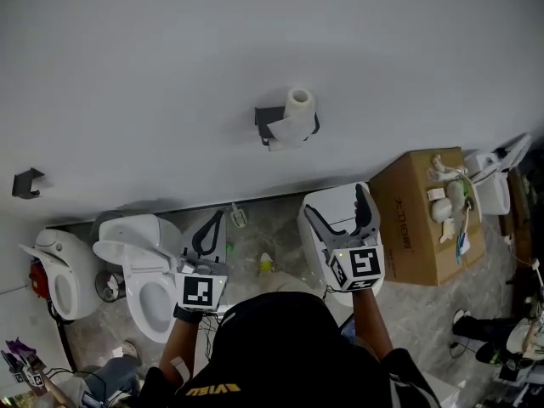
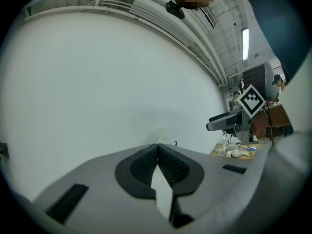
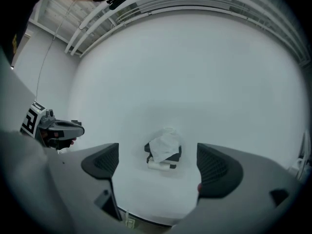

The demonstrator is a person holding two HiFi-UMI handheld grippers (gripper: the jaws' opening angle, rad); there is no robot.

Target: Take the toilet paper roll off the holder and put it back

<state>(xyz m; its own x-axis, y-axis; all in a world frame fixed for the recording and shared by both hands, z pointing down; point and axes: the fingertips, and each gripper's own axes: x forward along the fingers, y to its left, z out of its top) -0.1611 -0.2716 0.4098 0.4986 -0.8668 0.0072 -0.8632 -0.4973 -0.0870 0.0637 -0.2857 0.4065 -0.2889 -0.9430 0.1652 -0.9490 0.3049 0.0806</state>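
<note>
Head view: the roll [image 1: 297,104] sits on a black holder [image 1: 270,121] fixed to the white wall. Its long axis runs up the wall, the open core end is on top, and a loose sheet hangs over the holder's front. The wall around it is bare; a second holder [image 1: 27,183] is far off to the left. Both grippers are well short of the roll. The left gripper [image 1: 217,221], clenched on nothing, is over a toilet [image 1: 140,262]. The right gripper [image 1: 335,201], jaws spread, is over a tank [image 1: 327,228]. A cardboard box [image 1: 416,219] stands to the right.

Left gripper view: the left gripper [image 2: 158,147] has its jaws pressed together with nothing between them. Wall fills the view, and the roll is only a faint pale spot [image 2: 160,131] above the tips. The right gripper [image 2: 229,122] shows at the right, with the box [image 2: 239,152] beyond.

Right gripper view: the right gripper [image 3: 158,156] is released and empty. The roll [image 3: 165,143] and holder [image 3: 176,153] are framed between its jaws but well apart from them, and the hanging sheet faces the camera. The left gripper [image 3: 58,128] shows at the left edge. There is open wall on all sides of the holder.
</note>
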